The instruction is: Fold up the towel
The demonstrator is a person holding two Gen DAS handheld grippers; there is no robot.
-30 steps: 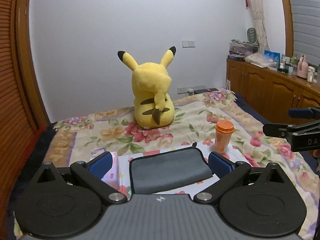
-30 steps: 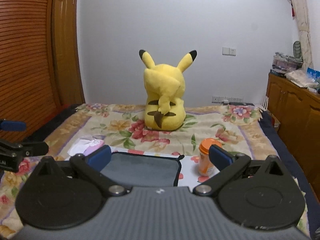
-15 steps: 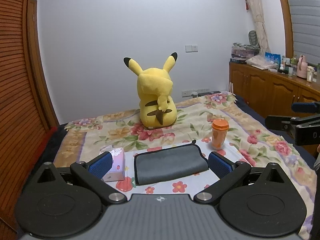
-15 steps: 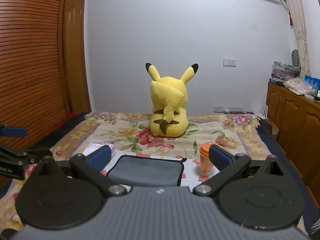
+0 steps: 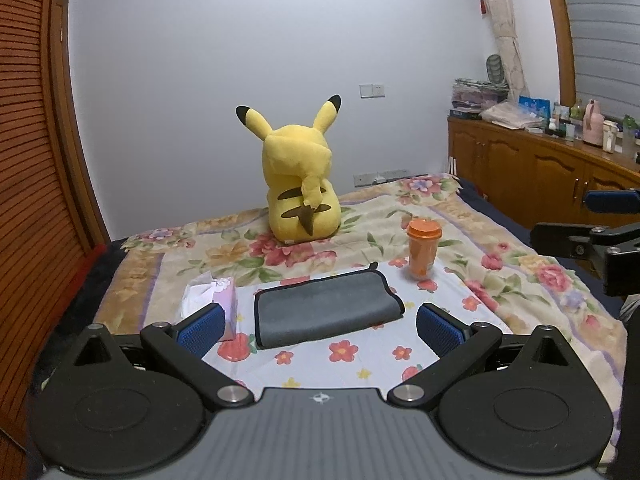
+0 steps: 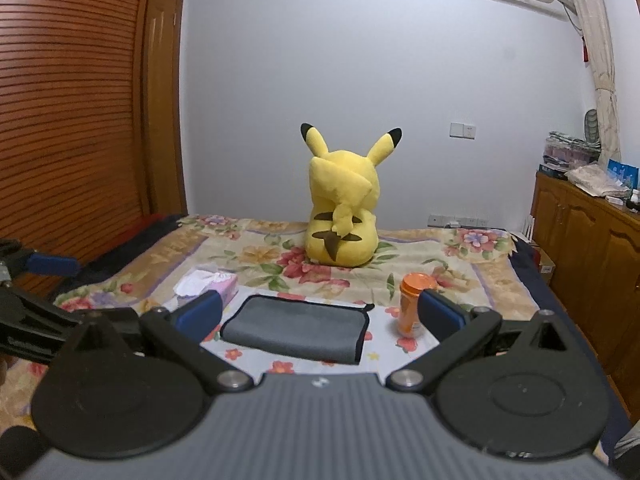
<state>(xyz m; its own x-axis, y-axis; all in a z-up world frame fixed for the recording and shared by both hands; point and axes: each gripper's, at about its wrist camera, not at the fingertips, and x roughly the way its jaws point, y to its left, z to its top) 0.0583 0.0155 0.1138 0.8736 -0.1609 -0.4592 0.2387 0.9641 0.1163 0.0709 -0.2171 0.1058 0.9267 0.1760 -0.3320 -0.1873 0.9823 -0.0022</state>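
A grey towel with black trim (image 5: 326, 308) lies folded flat on the floral bedspread; it also shows in the right wrist view (image 6: 298, 330). My left gripper (image 5: 320, 326) is open and empty, held back from the towel's near edge, above the bed. My right gripper (image 6: 320, 314) is open and empty, also back from the towel. The right gripper shows at the right edge of the left wrist view (image 5: 588, 224). The left gripper shows at the left edge of the right wrist view (image 6: 40, 276).
A yellow plush toy (image 5: 300, 196) sits at the far side of the bed. An orange cup with a lid (image 5: 423, 250) stands right of the towel. A tissue box (image 5: 214, 298) lies left of it. Wooden cabinets (image 5: 540, 176) line the right wall; a wooden wardrobe (image 6: 72, 120) stands left.
Both grippers have pulled back and risen away from the towel, so more bedspread shows in front of it. The towel lies still, and both grippers stay open.
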